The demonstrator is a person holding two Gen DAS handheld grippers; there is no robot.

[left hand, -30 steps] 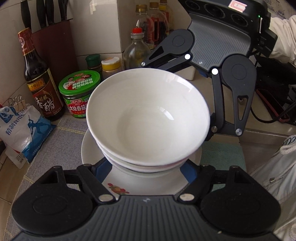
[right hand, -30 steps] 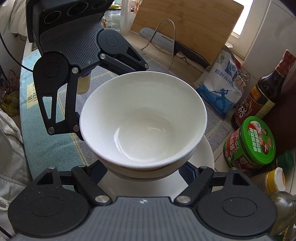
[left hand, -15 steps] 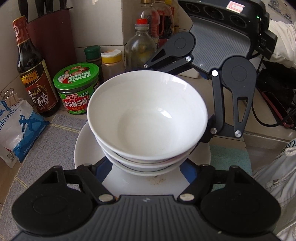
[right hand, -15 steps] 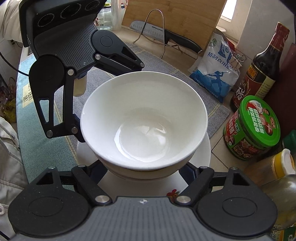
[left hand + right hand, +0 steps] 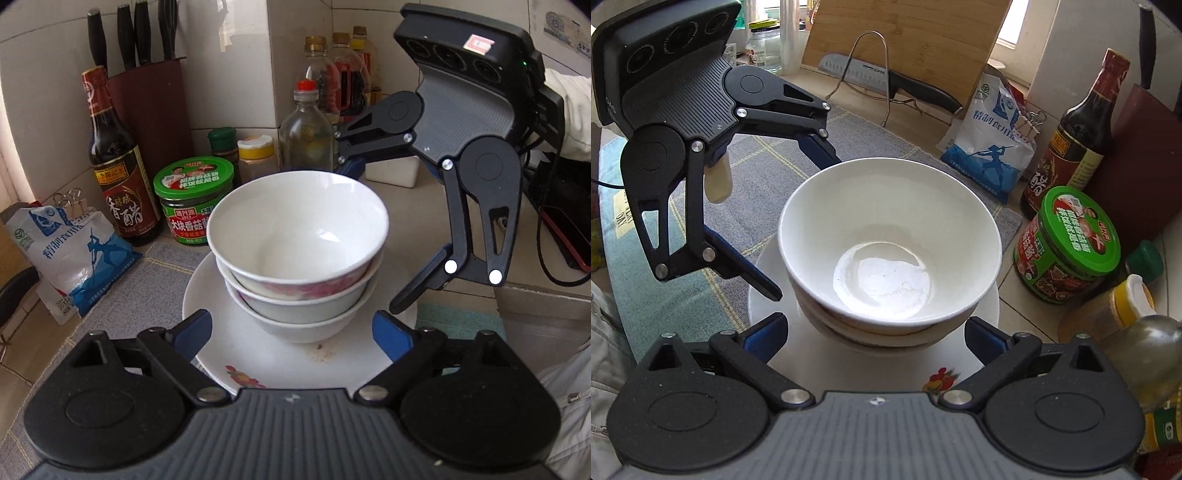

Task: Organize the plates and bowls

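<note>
From the left wrist, the left gripper point(image 5: 291, 328) has just sprung wide, its pads clear of the bowl stack point(image 5: 297, 254) resting on the plate point(image 5: 221, 295) ahead. From the right wrist, the right gripper point(image 5: 875, 336) has likewise just opened, stack point(image 5: 890, 251) free between its fingers; the bowls look delivered.

You are working in soft, even daylight; in the right wrist view it enters through a bright window strip point(image 5: 1006, 38) at top right. Glare whitens the floor of the top white ceramic bowl point(image 5: 882, 284), and small highlights dot it in the left wrist view. Fisheye curvature bends the edges, corners darken, and focus stays fairly sharp.
</note>
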